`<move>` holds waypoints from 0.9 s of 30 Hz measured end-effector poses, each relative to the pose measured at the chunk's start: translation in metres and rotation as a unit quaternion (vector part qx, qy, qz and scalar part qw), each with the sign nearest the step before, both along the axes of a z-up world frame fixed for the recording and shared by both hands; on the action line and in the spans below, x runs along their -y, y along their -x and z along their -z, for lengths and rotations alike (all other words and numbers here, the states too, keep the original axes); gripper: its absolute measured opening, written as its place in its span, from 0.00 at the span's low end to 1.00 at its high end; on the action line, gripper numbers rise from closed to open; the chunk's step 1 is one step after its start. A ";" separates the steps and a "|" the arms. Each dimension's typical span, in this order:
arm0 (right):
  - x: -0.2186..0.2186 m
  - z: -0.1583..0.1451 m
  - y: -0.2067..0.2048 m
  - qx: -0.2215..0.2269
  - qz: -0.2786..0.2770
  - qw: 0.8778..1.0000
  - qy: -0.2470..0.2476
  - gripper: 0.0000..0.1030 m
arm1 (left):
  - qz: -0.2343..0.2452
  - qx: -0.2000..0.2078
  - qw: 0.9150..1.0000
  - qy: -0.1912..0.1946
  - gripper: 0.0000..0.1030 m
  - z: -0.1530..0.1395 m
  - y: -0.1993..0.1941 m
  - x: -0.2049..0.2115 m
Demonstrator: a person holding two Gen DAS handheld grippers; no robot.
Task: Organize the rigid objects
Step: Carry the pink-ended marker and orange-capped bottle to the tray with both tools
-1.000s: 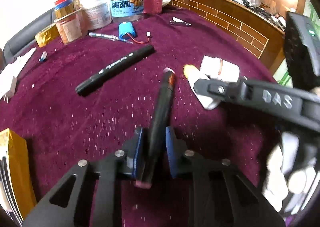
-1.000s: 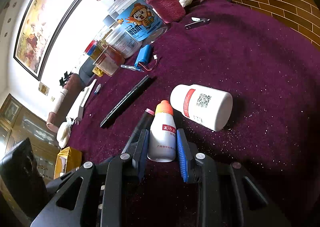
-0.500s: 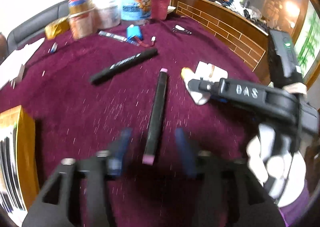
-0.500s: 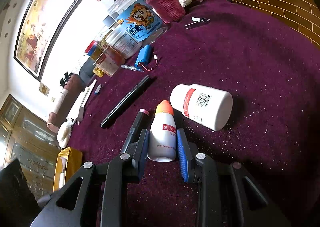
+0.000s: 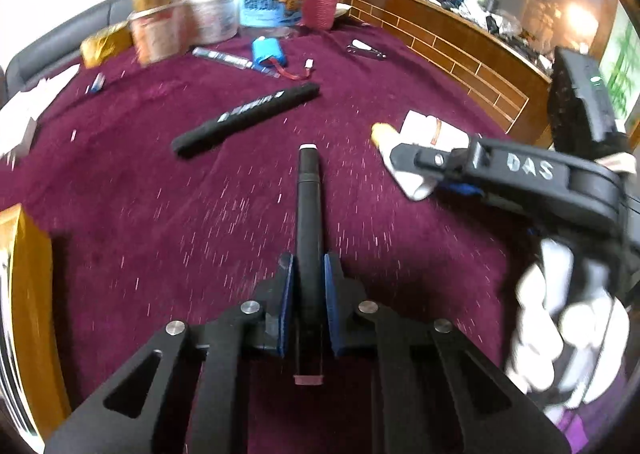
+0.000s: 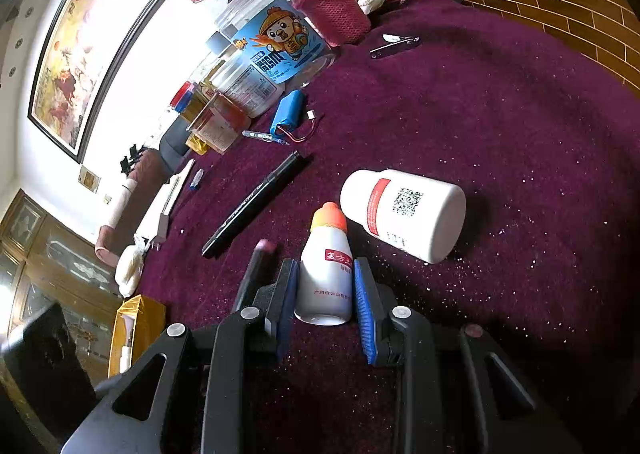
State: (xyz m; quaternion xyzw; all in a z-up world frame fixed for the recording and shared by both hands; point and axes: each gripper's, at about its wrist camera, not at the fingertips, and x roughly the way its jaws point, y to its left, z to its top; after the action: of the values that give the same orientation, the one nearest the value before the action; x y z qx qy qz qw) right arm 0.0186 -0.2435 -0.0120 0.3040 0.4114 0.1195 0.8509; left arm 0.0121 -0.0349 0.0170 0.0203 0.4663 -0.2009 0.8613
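My left gripper [image 5: 308,266] is shut on a black marker with a pink end [image 5: 308,221], which points away along the purple cloth. It also shows in the right wrist view [image 6: 258,266]. My right gripper [image 6: 326,274] is shut on a small white bottle with an orange cap [image 6: 326,262], lying on the cloth; the bottle also shows in the left wrist view [image 5: 390,147]. A second black marker [image 5: 248,117] lies further back, also in the right wrist view [image 6: 256,201]. A white pill bottle [image 6: 404,209] lies on its side just right of the small bottle.
Jars, a blue-labelled tub [image 6: 276,53] and a pink-sleeved flask [image 6: 324,1] stand at the back. A blue battery pack [image 5: 268,55], a pen [image 5: 232,61] and nail clippers [image 6: 394,45] lie on the cloth. A yellow box [image 5: 24,294] sits at the left. A wooden ledge [image 5: 460,49] borders the right.
My left gripper opened and let the pink-ended marker lie on the cloth, then shut on it again, now aligned straight ahead. My right gripper and its bottle have stayed put.
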 end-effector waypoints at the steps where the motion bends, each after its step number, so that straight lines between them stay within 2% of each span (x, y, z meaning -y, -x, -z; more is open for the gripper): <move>1: 0.000 0.000 0.000 0.000 0.000 1.000 -0.001 0.24 | -0.003 -0.006 1.000 0.008 0.11 -0.001 0.005 -0.003; 6: 0.000 0.000 0.000 0.000 0.000 1.000 0.000 0.24 | -0.007 -0.025 0.999 0.040 0.13 -0.002 0.032 -0.013; 8: 0.000 0.001 0.000 0.000 0.000 1.000 0.001 0.24 | -0.012 -0.025 0.999 0.029 0.18 0.002 0.026 -0.009; 11: 0.000 0.001 0.000 0.001 0.000 1.000 -0.001 0.24 | -0.013 0.003 1.000 0.014 0.23 0.003 0.020 0.002; 14: 0.000 0.001 0.000 0.003 0.001 1.000 -0.003 0.24 | -0.007 0.023 1.000 -0.007 0.23 0.004 0.021 0.009; 15: 0.000 0.001 0.000 0.003 0.001 1.000 -0.002 0.24 | -0.004 0.023 1.000 -0.006 0.19 0.004 0.022 0.007; 17: 0.001 0.001 0.000 0.003 0.001 1.000 -0.001 0.24 | 0.000 0.003 1.000 0.016 0.12 0.002 0.024 0.000; 27: 0.000 0.001 -0.001 0.009 0.000 1.000 0.007 0.24 | -0.019 0.020 0.997 0.068 0.12 -0.025 0.070 -0.035</move>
State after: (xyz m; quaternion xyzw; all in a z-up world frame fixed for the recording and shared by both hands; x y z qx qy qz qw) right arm 0.0193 -0.2431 -0.0129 0.2972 0.4048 0.1191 0.8565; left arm -0.0583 0.0006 0.0416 -0.0436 0.4347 -0.2154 0.8733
